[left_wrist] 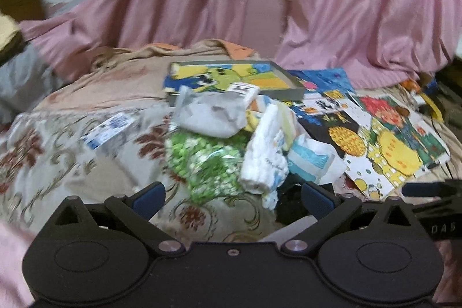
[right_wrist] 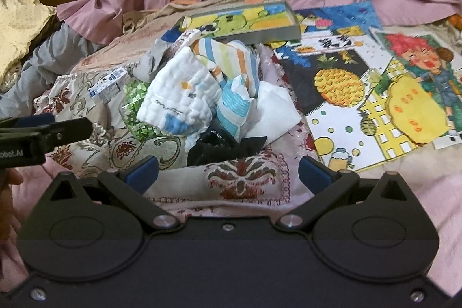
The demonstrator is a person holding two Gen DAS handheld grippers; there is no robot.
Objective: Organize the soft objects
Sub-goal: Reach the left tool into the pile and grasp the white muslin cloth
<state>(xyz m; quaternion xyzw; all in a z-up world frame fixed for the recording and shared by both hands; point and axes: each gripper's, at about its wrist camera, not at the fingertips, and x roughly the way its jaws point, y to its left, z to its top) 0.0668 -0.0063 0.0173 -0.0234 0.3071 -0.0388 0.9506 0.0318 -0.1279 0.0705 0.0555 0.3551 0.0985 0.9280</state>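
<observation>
Both grippers, left [left_wrist: 232, 194] and right [right_wrist: 228, 168], gape empty before the cloth pile [right_wrist: 184, 97], drawings [right_wrist: 361, 94] alongside

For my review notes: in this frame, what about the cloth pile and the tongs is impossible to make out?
- Black cloth: mostly buried under the white quilted cloth in both views; its shape is unclear.
- Green-and-white bag: blurred in the left wrist view, half covered in the right; contents unreadable.
- Small blue-and-white box: print too small to read.
- Left tongs and right tongs: open, fingertips cut off.
</observation>
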